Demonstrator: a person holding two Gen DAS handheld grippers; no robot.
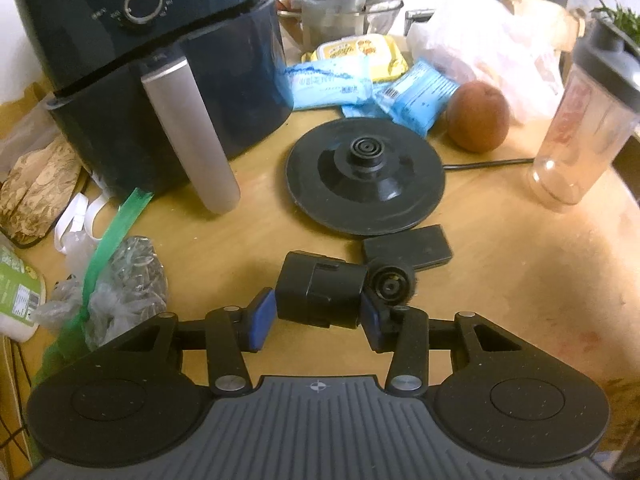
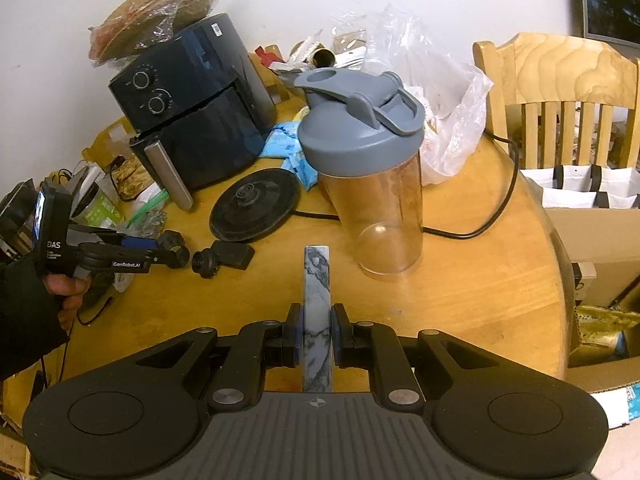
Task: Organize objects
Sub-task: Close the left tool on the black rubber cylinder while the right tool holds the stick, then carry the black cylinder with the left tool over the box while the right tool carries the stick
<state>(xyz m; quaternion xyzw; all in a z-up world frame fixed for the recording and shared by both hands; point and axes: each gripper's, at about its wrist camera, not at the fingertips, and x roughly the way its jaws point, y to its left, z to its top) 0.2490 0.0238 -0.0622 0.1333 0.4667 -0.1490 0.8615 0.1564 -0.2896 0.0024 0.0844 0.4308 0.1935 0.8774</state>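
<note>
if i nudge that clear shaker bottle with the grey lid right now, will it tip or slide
The clear plastic shaker bottle with the grey flip lid would probably tip before it slides: it stands tall and narrow, with a bulky lid on top. It looks nearly empty, so likely light. On the smooth round wooden table a push low down may slide it instead.

On the bench (image 1: 500,280): air fryer (image 1: 160,80) back left, kettle base (image 1: 366,176) to its right, peach (image 1: 478,116) & shaker bottle (image 1: 580,132) further right. Packets (image 1: 332,84) behind the base. Small box (image 1: 320,294) sits near front, betw. left gripper (image 1: 318,318) jaws; flat block (image 1: 408,248) just behind.
</note>
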